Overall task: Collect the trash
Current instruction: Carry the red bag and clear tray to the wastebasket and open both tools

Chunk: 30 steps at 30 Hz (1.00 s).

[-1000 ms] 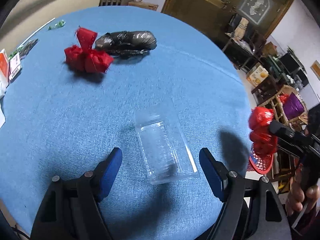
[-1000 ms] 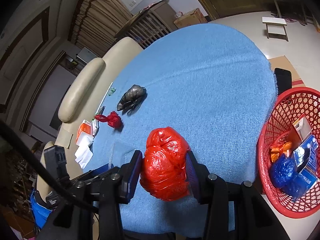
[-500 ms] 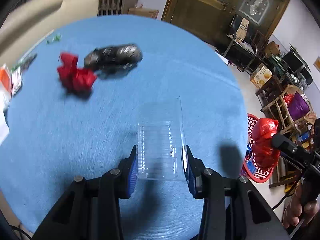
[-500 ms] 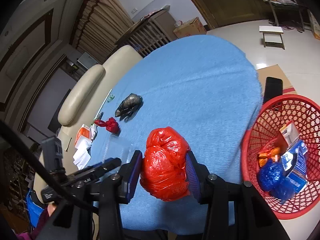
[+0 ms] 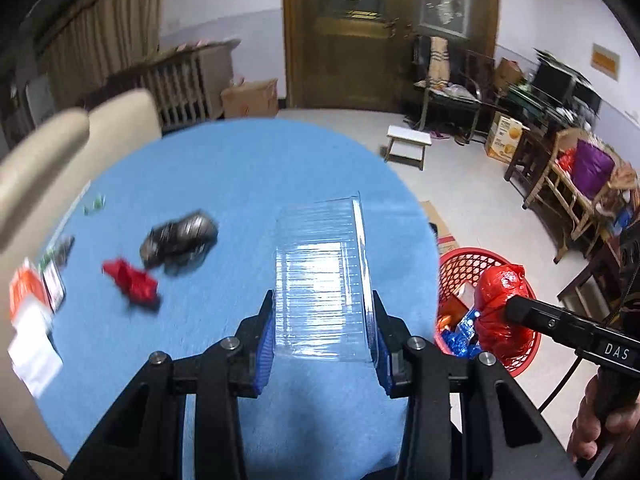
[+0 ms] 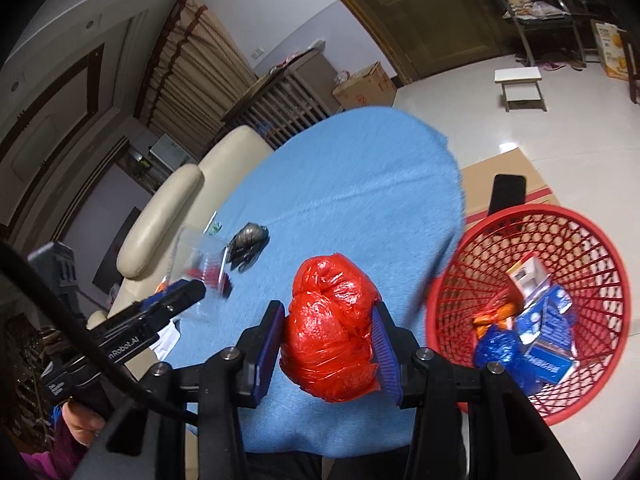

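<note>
My left gripper (image 5: 323,330) is shut on a clear plastic container (image 5: 322,280) and holds it lifted above the blue table (image 5: 240,168). My right gripper (image 6: 330,344) is shut on a red plastic bag (image 6: 330,328), held beside the table's right edge, close to the red mesh basket (image 6: 536,236). In the left wrist view the red bag (image 5: 500,304) hangs in front of the basket (image 5: 460,264). A black bag (image 5: 180,236) and a small red bag (image 5: 130,280) lie on the table's left part.
The basket holds blue, orange and white packets (image 6: 536,332). Papers and cartons (image 5: 32,304) lie at the table's left edge by a cream sofa (image 5: 60,152). A white stool (image 5: 408,140) and a cardboard sheet (image 6: 504,172) are on the floor beyond.
My left gripper closed on the clear container and lifted it off the table. My right gripper, still holding the red bag, moved toward the basket.
</note>
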Available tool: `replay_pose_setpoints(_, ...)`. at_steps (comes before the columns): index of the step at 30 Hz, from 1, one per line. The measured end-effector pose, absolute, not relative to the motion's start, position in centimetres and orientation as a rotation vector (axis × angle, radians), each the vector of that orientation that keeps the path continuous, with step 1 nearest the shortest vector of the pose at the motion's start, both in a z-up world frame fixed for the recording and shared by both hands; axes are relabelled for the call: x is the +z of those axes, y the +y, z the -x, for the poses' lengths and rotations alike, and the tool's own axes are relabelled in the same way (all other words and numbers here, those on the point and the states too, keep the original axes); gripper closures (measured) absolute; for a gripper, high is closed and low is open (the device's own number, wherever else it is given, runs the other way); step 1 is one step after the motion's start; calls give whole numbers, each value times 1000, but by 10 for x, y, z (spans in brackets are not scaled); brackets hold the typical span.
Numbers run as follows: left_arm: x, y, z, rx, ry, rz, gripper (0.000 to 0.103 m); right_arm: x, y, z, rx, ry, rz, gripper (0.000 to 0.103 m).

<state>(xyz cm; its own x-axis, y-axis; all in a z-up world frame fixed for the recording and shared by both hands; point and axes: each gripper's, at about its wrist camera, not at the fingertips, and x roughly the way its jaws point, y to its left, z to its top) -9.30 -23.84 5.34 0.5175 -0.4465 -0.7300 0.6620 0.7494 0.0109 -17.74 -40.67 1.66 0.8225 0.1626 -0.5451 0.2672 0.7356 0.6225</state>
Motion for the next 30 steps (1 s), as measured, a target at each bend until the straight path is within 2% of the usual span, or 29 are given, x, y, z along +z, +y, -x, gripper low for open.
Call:
replay_pose_setpoints(10, 70, -281, 124, -731, 695, -412, 60, 25, -430, 216, -125, 564, -766, 56)
replay_pose_setpoints(30, 48, -343, 167, -833, 685, -573, 60, 10, -479, 272, -242, 498, -863, 56)
